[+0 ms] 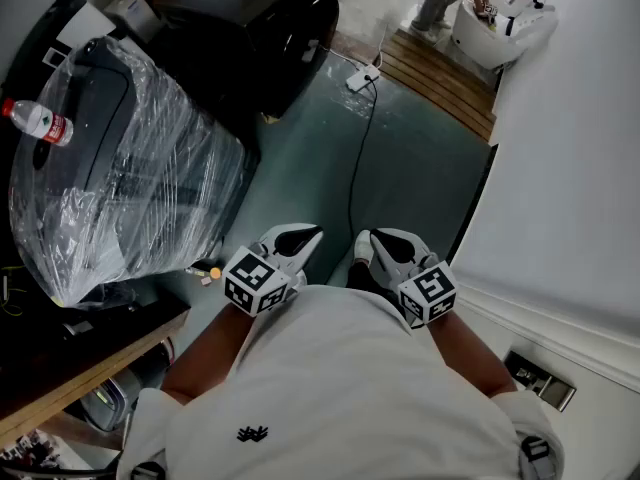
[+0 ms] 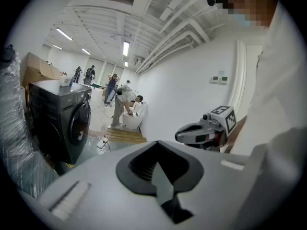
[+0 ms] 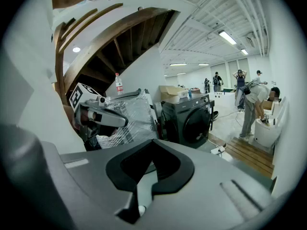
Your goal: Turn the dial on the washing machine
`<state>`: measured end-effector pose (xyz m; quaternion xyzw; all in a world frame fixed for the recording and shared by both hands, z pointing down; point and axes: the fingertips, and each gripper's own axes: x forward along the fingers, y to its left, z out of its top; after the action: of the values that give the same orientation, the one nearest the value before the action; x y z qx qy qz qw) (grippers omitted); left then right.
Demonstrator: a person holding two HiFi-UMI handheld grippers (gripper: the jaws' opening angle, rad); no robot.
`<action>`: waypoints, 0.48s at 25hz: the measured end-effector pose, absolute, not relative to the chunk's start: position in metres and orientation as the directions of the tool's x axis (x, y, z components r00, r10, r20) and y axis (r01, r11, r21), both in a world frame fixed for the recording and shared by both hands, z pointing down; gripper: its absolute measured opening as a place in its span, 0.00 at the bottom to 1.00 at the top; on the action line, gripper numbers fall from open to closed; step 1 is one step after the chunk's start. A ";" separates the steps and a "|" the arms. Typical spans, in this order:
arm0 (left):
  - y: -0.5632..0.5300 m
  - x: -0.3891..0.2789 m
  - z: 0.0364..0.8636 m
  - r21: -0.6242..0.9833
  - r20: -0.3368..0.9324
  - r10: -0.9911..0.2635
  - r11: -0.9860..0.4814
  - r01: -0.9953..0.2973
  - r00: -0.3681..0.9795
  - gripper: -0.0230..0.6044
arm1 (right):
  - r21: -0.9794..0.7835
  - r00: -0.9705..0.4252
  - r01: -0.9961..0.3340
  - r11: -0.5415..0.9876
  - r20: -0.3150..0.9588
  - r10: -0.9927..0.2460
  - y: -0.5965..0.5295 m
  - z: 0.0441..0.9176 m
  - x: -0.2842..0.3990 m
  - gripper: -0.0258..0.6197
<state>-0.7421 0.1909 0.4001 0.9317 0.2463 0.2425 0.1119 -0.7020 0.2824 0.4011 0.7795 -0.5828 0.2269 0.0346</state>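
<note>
The dark front-loading washing machine (image 1: pixel 262 30) stands at the far side of the floor, well away from both grippers; it also shows in the left gripper view (image 2: pixel 64 123) and the right gripper view (image 3: pixel 190 117). I cannot make out its dial. My left gripper (image 1: pixel 306 236) (image 2: pixel 160 174) and right gripper (image 1: pixel 368 238) (image 3: pixel 146 174) hang side by side close to my chest, pointing forward. Both are shut with nothing between the jaws. Each shows in the other's view: the right gripper (image 2: pixel 201 131), the left gripper (image 3: pixel 98 116).
A second machine wrapped in clear plastic (image 1: pixel 125 173) stands at my left, with a water bottle (image 1: pixel 38 123) on top. A cable and power strip (image 1: pixel 360 78) lie on the teal floor. A wooden platform (image 1: pixel 440 78), people and a white wall (image 1: pixel 570 168) are ahead and right.
</note>
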 end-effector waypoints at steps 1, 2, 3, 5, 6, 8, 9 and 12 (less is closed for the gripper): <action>0.201 -0.730 0.399 0.330 0.397 0.517 -0.852 0.407 0.759 0.12 | -0.209 0.219 -0.925 -0.318 0.393 -0.893 0.291 0.399 -0.689 0.04; 0.211 -0.717 0.398 0.330 0.397 0.520 -0.850 0.411 0.756 0.12 | -0.207 0.220 -0.925 -0.319 0.391 -0.893 0.300 0.397 -0.675 0.04; 0.221 -0.704 0.397 0.329 0.399 0.524 -0.848 0.416 0.753 0.12 | -0.206 0.222 -0.925 -0.319 0.389 -0.894 0.308 0.395 -0.662 0.04; 0.241 -0.676 0.396 0.316 0.407 0.529 -0.846 0.429 0.745 0.12 | -0.202 0.223 -0.926 -0.317 0.385 -0.896 0.325 0.393 -0.635 0.04; 0.250 -0.662 0.395 0.307 0.410 0.531 -0.846 0.436 0.742 0.12 | -0.202 0.221 -0.927 -0.315 0.383 -0.897 0.333 0.393 -0.622 0.04; 0.267 -0.633 0.392 0.291 0.412 0.530 -0.847 0.444 0.741 0.12 | -0.206 0.211 -0.929 -0.306 0.383 -0.899 0.348 0.394 -0.598 0.04; 0.274 -0.620 0.391 0.286 0.412 0.528 -0.849 0.445 0.742 0.12 | -0.210 0.206 -0.930 -0.302 0.384 -0.900 0.356 0.395 -0.587 0.04; 0.295 -0.585 0.391 0.281 0.416 0.520 -0.854 0.438 0.747 0.12 | -0.223 0.199 -0.928 -0.300 0.386 -0.901 0.379 0.400 -0.555 0.04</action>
<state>-0.5847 0.2952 0.3913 0.9308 0.2571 0.2462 0.0830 -0.5550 0.3791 0.4002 0.7737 -0.5908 0.2270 0.0294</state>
